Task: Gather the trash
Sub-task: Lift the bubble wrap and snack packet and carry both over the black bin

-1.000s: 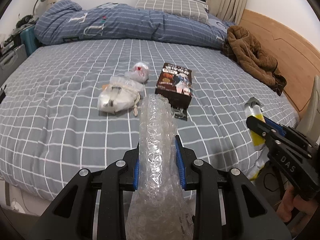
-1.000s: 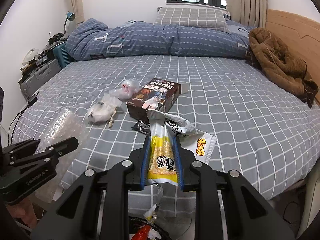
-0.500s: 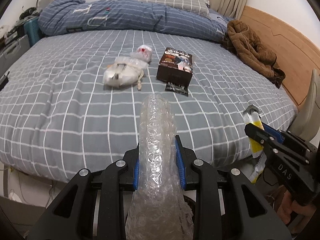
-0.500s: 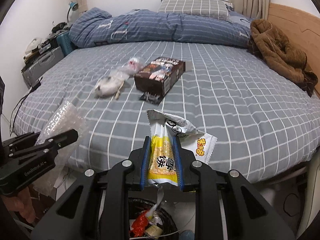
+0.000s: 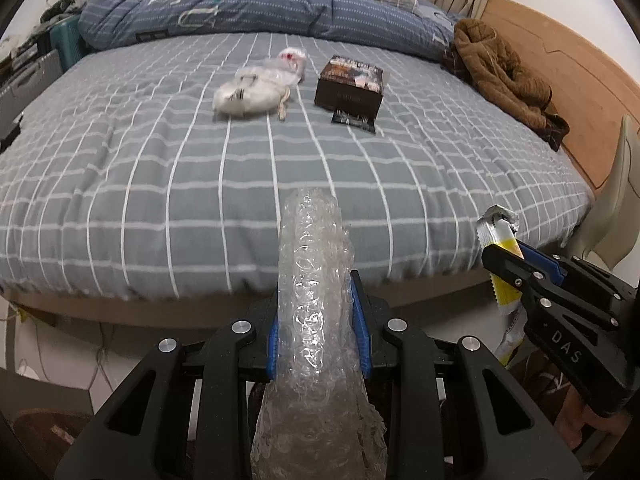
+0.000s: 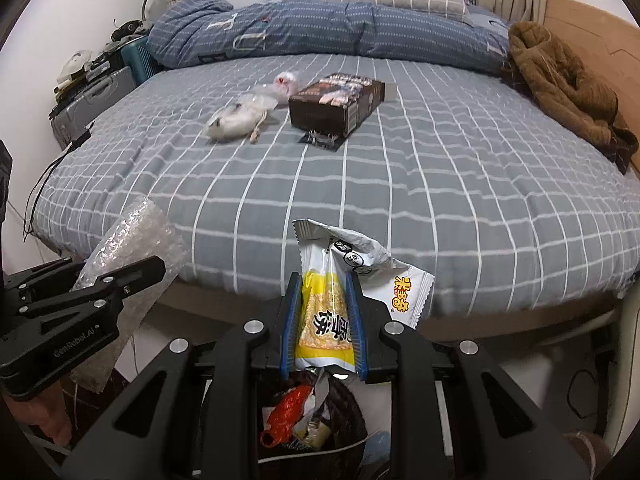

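Note:
My left gripper is shut on a roll of clear bubble wrap, held off the foot of the bed; it also shows in the right wrist view. My right gripper is shut on a yellow and white snack wrapper, held above a dark trash bin with trash inside. On the bed lie a white plastic bag, a small clear bag with red inside, a brown box and a small black packet.
The grey checked bed fills the view. A blue duvet and a pillow lie at the head. A brown coat lies at the right by the wooden headboard. A suitcase and clutter stand at the left.
Both grippers have pulled back from the bed and lowered past its foot edge, each keeping its hold. The trash bin has come into view under the right gripper.

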`<state>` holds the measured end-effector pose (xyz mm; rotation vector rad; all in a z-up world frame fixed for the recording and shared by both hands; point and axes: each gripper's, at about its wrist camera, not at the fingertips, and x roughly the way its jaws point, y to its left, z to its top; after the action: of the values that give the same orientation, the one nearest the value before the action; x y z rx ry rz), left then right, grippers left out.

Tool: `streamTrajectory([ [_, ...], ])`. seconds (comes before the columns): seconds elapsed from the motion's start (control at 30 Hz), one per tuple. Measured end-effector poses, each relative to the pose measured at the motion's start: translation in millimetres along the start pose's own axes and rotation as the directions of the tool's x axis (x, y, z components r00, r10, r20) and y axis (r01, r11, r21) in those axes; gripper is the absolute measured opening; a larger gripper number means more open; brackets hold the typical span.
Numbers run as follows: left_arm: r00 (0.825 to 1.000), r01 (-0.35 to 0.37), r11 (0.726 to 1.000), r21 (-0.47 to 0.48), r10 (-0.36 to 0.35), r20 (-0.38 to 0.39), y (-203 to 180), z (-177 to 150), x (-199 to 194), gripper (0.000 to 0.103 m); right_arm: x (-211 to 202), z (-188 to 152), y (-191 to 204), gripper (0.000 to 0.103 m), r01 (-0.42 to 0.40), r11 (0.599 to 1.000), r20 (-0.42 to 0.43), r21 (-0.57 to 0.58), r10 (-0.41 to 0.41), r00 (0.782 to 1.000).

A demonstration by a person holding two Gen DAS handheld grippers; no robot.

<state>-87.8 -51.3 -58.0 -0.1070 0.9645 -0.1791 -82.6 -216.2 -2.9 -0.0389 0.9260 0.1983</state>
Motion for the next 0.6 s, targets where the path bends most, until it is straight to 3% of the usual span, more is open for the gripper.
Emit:
streamTrajectory([
  [0.4,0.995,-0.018,0.999,-0.037,0.015,-0.1,13.3,-50.7,5.3,0.028,5.1,-44.3,4.5,0.022,-0.016,0.999,-0.1,0.033,0.019,0.995],
  [0.6,0.99,-0.021,0.999,-0.05,0.014,-0.142,13.3,-72.6,5.5,0.028,16.0,-66.4,10.5,0.022,-0.041,0.997,-0.185,0.061,0.052,0.981],
])
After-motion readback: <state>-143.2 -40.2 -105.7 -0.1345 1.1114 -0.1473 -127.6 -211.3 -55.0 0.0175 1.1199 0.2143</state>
